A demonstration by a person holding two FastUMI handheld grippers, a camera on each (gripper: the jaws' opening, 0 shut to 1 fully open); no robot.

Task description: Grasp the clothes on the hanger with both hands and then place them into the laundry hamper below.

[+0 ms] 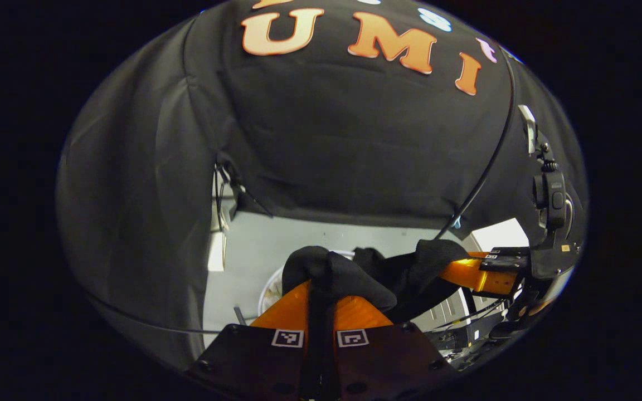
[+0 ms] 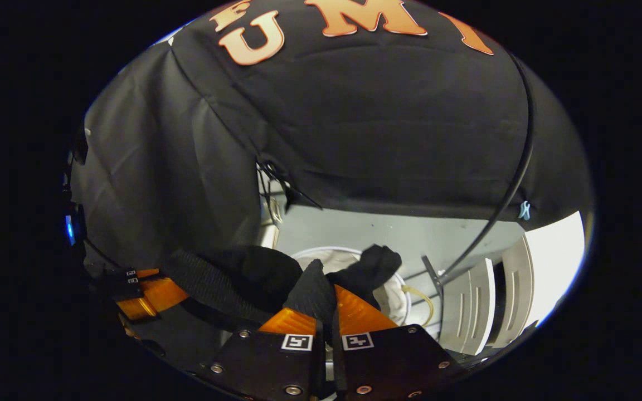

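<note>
We hold the black garment (image 1: 354, 275) strung between both tools, above the white laundry hamper (image 2: 396, 298) on the grey floor (image 1: 254, 245). Left hand-held gripper (image 1: 321, 284): fingers closed narrow on a bunched fold of the cloth. Right hand-held gripper (image 2: 325, 301): likewise pinched tight on a fold, with a ribbed hem (image 2: 204, 284) trailing off to its left. The fabric looks soft, light and limp; it sags between the grips, so we judge bunched folds the best hold. The hamper has a pale lining; beyond that we cannot tell what it holds.
</note>
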